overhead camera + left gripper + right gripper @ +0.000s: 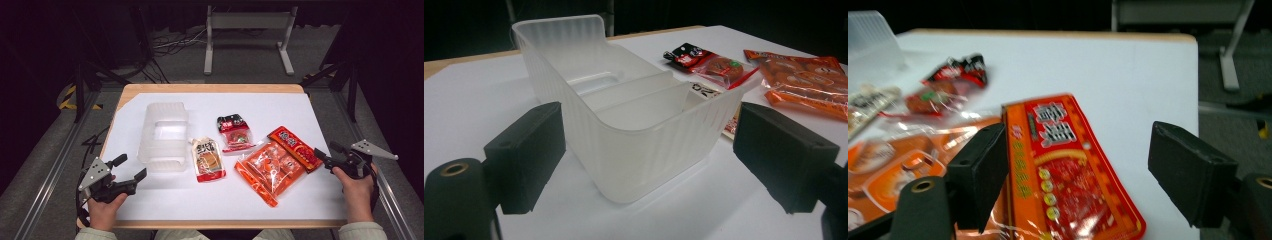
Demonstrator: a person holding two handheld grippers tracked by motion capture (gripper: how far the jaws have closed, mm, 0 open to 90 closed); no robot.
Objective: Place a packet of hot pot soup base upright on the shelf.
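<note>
Lying flat at four o'clock on the desk [165,210], the red packet [294,148] sits just ahead of the right tool [323,156], jaws wide. At eight o'clock, the left tool [131,168] gapes wide, facing the clear bin [163,132].

Right gripper view blurred: print on red packet [1068,170] unreadable, its lower end cut off at bottom edge. Orange bag [903,165] partly behind left jaw, cut by left edge. Left gripper view: pouch [711,97] mostly hidden behind translucent bin [634,135].
</note>
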